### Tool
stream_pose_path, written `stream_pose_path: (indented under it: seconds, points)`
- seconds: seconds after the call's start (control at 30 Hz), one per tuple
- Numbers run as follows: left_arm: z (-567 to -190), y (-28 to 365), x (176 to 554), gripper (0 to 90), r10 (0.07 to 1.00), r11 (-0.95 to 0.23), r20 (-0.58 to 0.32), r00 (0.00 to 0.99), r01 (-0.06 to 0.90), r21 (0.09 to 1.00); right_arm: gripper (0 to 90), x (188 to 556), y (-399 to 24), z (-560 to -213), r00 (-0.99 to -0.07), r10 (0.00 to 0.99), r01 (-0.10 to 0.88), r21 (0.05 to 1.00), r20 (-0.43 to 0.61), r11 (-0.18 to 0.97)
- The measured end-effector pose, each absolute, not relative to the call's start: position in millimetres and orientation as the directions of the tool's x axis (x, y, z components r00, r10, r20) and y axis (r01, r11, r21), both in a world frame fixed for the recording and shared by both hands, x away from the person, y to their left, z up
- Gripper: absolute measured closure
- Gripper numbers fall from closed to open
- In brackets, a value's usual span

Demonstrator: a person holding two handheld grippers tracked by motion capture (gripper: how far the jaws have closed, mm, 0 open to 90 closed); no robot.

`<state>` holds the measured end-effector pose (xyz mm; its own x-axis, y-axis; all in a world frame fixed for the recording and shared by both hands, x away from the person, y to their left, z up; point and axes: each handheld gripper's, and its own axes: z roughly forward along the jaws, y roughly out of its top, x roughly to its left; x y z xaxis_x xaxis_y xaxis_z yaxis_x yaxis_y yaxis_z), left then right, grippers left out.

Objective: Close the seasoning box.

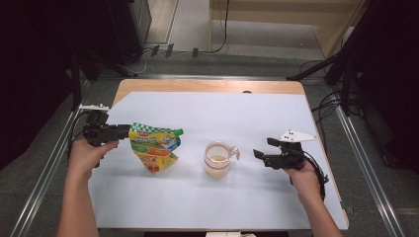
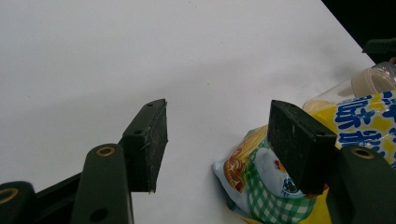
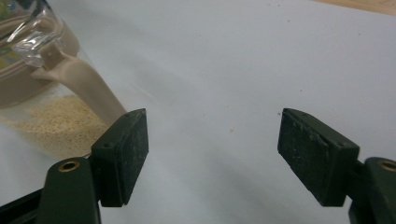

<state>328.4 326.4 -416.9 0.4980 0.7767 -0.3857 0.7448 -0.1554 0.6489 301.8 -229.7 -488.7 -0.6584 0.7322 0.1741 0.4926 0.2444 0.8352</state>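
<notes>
Clear plastic jar (image 1: 217,159) of pale granules stands mid-worktop (image 1: 207,207), its handle pointing at your right gripper (image 1: 261,149), whose jaws gape empty just beside it; your left gripper (image 1: 129,132), open, brushes the refill pouch (image 1: 154,146).

Bright, even overhead light, faint shadows, dark corners, soft grainy close-ups.

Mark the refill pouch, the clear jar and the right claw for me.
refill pouch (image 1: 154,148), high view, middle of its printed front.
clear jar (image 1: 217,160), high view, its see-through wall.
right claw (image 1: 263,148), high view, midway between its open fingertips.
</notes>
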Motion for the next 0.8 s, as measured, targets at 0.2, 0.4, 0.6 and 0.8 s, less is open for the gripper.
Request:
stream_pose_path:
  seconds: [0.2, 0.4, 0.6, 0.8]
  points:
    - [-418.6, 326.1, 329.1, 38.6, 0.780, -0.155, -0.388, 0.492, 0.751, 0.642, 25.4, 303.8, -232.1, -490.8, -0.641, 0.747, 0.506, 0.828, 0.175, 0.240]
    - [-419.3, 325.4, 329.4, 38.0, 0.780, -0.157, -0.387, 0.492, 0.753, 0.639, 25.4, 304.5, -233.0, -491.8, -0.632, 0.755, 0.513, 0.824, 0.173, 0.241]
    - [-420.0, 325.6, 329.8, 37.2, 0.782, -0.157, -0.388, 0.488, 0.756, 0.636, 25.4, 304.8, -232.1, -493.0, -0.633, 0.755, 0.516, 0.820, 0.171, 0.247]
    - [-419.7, 327.0, 329.5, 36.9, 0.787, -0.154, -0.382, 0.484, 0.754, 0.638, 25.4, 304.8, -230.4, -493.6, -0.635, 0.754, 0.516, 0.819, 0.169, 0.251]
